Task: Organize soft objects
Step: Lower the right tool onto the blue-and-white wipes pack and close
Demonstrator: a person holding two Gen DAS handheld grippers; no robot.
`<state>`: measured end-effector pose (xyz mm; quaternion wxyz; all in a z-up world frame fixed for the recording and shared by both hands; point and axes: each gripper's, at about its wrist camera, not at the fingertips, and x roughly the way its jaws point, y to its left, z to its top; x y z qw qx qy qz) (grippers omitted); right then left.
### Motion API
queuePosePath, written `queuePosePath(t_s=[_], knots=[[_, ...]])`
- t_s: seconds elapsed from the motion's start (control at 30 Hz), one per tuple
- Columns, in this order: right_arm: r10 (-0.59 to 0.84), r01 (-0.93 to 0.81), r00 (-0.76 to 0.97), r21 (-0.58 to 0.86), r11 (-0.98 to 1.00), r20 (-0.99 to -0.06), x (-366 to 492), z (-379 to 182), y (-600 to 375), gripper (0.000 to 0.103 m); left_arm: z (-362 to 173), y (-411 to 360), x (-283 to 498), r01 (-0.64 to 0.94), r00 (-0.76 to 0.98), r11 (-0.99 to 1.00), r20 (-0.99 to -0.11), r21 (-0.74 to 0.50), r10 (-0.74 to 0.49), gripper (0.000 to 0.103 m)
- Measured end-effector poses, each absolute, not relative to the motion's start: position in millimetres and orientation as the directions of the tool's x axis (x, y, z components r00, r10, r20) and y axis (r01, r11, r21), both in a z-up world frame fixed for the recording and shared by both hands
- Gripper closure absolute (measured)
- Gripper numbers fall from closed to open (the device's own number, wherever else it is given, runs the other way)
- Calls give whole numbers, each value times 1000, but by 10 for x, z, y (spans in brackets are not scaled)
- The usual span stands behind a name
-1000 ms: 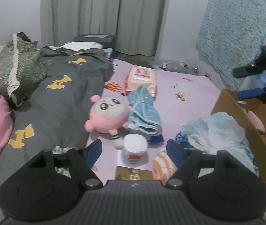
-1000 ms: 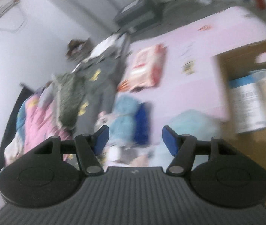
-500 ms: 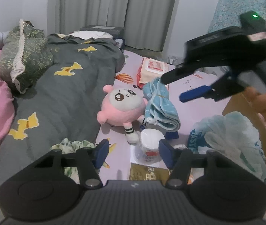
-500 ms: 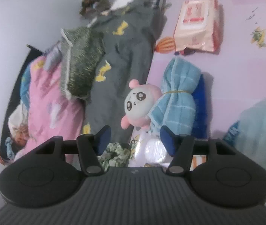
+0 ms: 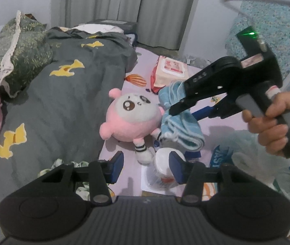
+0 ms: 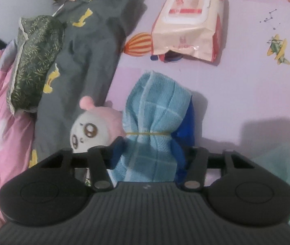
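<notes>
The blue towel (image 6: 155,122), rolled and bound by 1 yellow rubber band (image 6: 148,133), lies on the lilac sheet (image 6: 236,81) against the pink plush toy (image 6: 91,130). The white jar (image 5: 164,163) stands just in front of it; what it contains cannot be told. The right gripper (image 6: 149,149) straddles the towel below the band; its jaws have just been closing, both pads against the cloth. The left gripper (image 5: 147,168) hangs partly open over the jar, its jaws also just closing, gripping nothing.
</notes>
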<state>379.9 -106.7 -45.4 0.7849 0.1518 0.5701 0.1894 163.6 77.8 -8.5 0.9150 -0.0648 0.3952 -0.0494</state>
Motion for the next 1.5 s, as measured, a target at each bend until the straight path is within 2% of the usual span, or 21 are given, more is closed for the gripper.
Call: queuePosePath(t_s=[0.03,0.1,0.27,0.37,0.43,0.57,0.67,0.77,0.87,0.9,0.93,1.0,1.2,1.33,1.5], knots=[[481,-121,276,466,876,-832,3804,-460,-1099,70,-95,781,1652,38,679,986,-720,-161,-144,53],[508,-106,274,499,860,-817,3813,-454,-1201,76,-101,786,1694,41,674,985,-723,-171,-153,53],[463,-108,353,457,883,-813,3759,-246,-1577,77,-74,725,1840,69,667,978,-720,-196,-192,53],[408,-98,379,402,910,-831,3823,-205,-1782,75,-73,650,1986,98,646,970,-727,-223,-233,53],[353,-84,381,349,934,-855,3880,-213,-1857,67,-77,591,2088,119,629,964,-734,-237,-258,53],[285,-73,425,282,957,-859,3926,-167,-1932,62,-106,523,2348,130,576,944,-751,-304,-322,55],[331,-93,448,325,941,-830,3905,-96,-1933,61,-131,465,2575,138,539,925,-757,-353,-369,55],[450,-120,408,442,889,-795,3926,-109,-1865,60,-221,433,2813,130,494,905,-765,-405,-413,55],[541,-99,328,541,835,-775,3986,-232,-1788,60,-379,450,2999,85,469,924,-804,-372,-367,55],[558,-93,307,559,824,-771,4002,-276,-1757,60,-423,473,3033,62,471,938,-819,-341,-329,58],[568,-89,291,569,817,-770,4010,-305,-1727,60,-464,512,3056,43,468,944,-829,-326,-308,69],[586,-77,257,588,805,-768,4023,-371,-1677,60,-492,583,3074,33,460,944,-834,-327,-305,71],[550,-58,199,550,833,-811,4124,-549,-1520,56,-483,622,3154,36,461,961,-848,-275,-260,62],[529,-39,150,530,847,-835,4206,-706,-1448,51,-469,454,3256,97,426,968,-869,-233,-252,42],[555,9,67,556,831,-829,4348,-987,-1360,46,-462,419,3298,86,407,973,-883,-216,-233,42]])
